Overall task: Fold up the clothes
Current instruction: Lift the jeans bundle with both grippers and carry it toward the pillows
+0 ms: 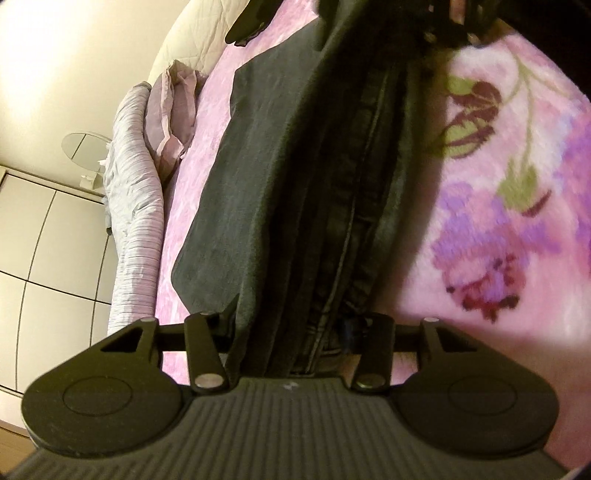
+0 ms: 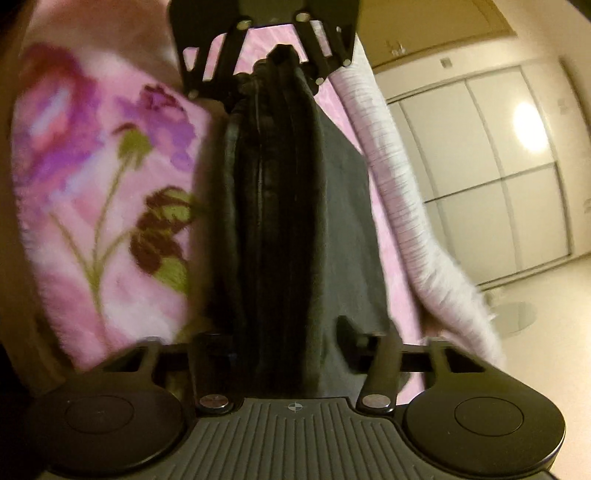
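I am looking along my left claw (image 1: 291, 332) at a pair of dark grey jeans (image 1: 295, 192), and its two fingers are clamping a bunched edge of the denim between them, jaws drawn in to a middling gap filled with cloth. The jeans are stretching away from that claw as a long folded band, seams running down the middle, and they are lying on the bed over a pink floral blanket (image 1: 509, 206). At the far end of the jeans my right claw (image 1: 439, 22) is showing at the top edge of the left wrist view, dark and blurred.

From the right wrist view, my right claw (image 2: 284, 354) is gripping the other end of the jeans (image 2: 295, 206), fingers narrowed on the fabric, and the left claw (image 2: 280, 55) is pinching the far end with cloth gathered between its fingers. The garment is hanging taut between the two.

Beside the jeans, away from the floral blanket, a pale striped quilt (image 1: 136, 229) is running along the edge of the bed, with a mauve pillow (image 1: 173, 114) just beyond it. Past the quilt, white wardrobe doors (image 2: 491, 177) are standing well apart from the jeans.
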{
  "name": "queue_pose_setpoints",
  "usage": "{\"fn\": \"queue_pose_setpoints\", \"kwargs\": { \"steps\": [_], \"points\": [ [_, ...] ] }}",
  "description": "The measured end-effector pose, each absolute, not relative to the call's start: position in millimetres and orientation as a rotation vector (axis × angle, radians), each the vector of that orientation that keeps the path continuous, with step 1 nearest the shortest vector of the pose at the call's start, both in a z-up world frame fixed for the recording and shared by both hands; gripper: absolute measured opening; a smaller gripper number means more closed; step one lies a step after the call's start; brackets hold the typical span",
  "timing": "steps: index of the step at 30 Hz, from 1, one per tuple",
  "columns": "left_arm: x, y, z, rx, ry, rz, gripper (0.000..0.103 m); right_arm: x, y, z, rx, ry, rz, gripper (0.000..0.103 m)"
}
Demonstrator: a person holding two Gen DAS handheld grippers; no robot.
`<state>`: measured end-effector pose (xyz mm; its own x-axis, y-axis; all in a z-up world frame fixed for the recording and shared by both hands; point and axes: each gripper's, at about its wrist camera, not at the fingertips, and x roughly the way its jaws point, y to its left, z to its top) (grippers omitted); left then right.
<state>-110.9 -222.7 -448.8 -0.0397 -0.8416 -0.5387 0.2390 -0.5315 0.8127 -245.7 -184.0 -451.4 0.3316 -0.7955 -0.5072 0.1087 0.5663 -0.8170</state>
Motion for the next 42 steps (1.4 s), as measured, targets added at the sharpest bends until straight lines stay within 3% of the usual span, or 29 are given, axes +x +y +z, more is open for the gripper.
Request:
{"fn": "queue_pose_setpoints", "kwargs": {
  "steps": [5, 11, 21, 42],
  "points": [
    [-113, -218, -454, 1.443, -0.716, -1.663, 0.049, -241, -189, -448, -0.760, 1.091, -0.669, 0.028],
    [-113, -218, -432, 1.492, -0.689, -1.679, 0.039, -240, -192, -415, -0.774, 1.072, -0.668, 0.023],
    [-119, -198, -391, 1.533, -0.650, -1.707, 0.038, -247, -184, -368, -0.778, 1.070, -0.656, 0.023],
    [-117, -206, -359, 1.538, -0.627, -1.803, 0.038, -257, -190, -356, -0.747, 1.041, -0.613, 0.022]
  ]
}}
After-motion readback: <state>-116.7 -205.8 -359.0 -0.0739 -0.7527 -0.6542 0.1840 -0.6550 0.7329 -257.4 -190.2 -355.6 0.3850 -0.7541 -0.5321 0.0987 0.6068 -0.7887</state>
